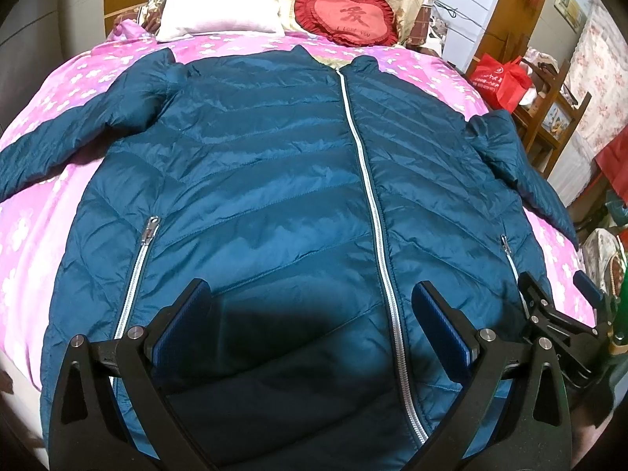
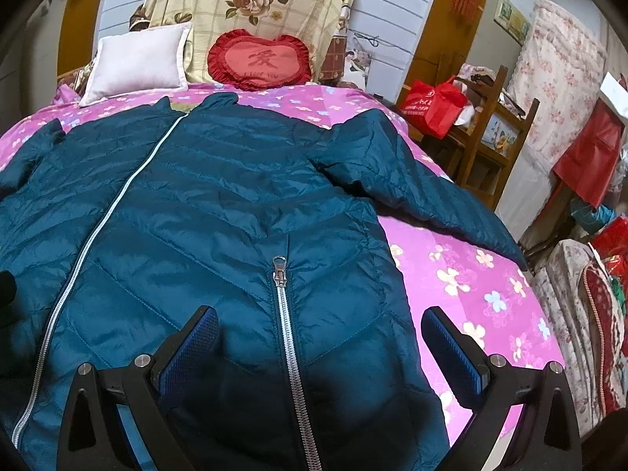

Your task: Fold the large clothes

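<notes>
A dark teal quilted jacket (image 1: pixel 274 180) (image 2: pixel 188 204) lies flat and zipped on a bed, collar toward the pillows, both sleeves spread outward. Its silver centre zip (image 1: pixel 369 192) runs down the front. My left gripper (image 1: pixel 314 302) hovers open over the lower hem, just left of the centre zip, nothing between its blue pads. My right gripper (image 2: pixel 320 333) hangs open above the jacket's right pocket zip (image 2: pixel 279 274), near the right side edge. In the left wrist view, the right gripper (image 1: pixel 557 290) shows at the far right.
The bed wears a pink flowered cover (image 2: pixel 463 274). A white pillow (image 1: pixel 219 0), a red heart cushion (image 1: pixel 345 13) and a floral pillow (image 2: pixel 255 4) sit at the head. A wooden chair with a red bag (image 2: pixel 435 106) and cluttered goods stand right of the bed.
</notes>
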Tool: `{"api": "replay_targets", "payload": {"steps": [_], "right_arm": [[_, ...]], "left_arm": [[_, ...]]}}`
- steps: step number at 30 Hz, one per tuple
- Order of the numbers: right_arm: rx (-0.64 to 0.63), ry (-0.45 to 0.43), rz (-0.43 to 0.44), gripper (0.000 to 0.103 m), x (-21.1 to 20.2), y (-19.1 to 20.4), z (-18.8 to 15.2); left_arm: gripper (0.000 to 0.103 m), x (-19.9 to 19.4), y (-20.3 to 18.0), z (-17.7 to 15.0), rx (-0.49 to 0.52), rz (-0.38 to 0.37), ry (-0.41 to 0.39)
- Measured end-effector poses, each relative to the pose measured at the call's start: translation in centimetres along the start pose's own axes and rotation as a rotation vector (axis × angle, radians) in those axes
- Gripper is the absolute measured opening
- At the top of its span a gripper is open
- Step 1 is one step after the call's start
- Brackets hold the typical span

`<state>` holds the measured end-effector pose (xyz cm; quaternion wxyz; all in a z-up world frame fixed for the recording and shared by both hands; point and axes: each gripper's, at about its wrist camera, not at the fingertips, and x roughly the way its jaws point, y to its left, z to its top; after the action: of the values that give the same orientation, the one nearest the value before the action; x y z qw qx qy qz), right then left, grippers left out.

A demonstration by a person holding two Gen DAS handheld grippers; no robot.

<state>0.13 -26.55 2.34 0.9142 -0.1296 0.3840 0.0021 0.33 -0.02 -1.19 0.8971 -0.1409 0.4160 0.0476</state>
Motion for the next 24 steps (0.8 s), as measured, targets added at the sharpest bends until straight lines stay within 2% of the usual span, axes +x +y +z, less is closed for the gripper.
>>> {"api": "replay_targets", "payload": {"steps": [3, 5, 6, 8, 13, 18, 20, 24], "right_arm": [[0.040, 0.005, 0.059, 0.103, 0.2, -0.2, 0.1], [0.093, 0.001, 0.141, 0.103, 0.2, -0.5, 0.2], [0.109, -0.007, 0.168, 0.103, 0.1, -0.5, 0.3], [0.147, -0.054, 0.235, 0.103, -0.8, -0.8, 0.4], [0.192, -0.160, 0.363, 0.103, -2.4, -0.7, 0.4], [0.189, -0.173, 0.437, 0.103, -2.5, 0.4, 0.4], [0.178, -0.157, 0.416, 0.103, -2.3, 1.0, 0.3], [0.161, -0.098, 0.397, 0.103, -1.4, 1.5, 0.3]], "left_arm": [[0.103, 0.4, 0.3, -0.1, -0.022, -0.015, 0.023], [0.102, 0.9, 0.6, 0.0, -0.047, -0.034, 0.037], [0.102, 0.8, 1.0, 0.1, -0.083, -0.063, 0.012], [0.102, 0.0, 2.4, 0.4, -0.139, -0.066, -0.046], [0.103, -0.3, 6.4, 1.2, -0.064, 0.143, -0.073], [0.103, -1.1, 10.6, 1.4, -0.030, 0.222, -0.153], [0.103, -0.6, 12.1, 1.8, -0.020, 0.253, -0.144], [0.103, 0.7, 15.7, 2.5, -0.029, 0.228, -0.098]]}}
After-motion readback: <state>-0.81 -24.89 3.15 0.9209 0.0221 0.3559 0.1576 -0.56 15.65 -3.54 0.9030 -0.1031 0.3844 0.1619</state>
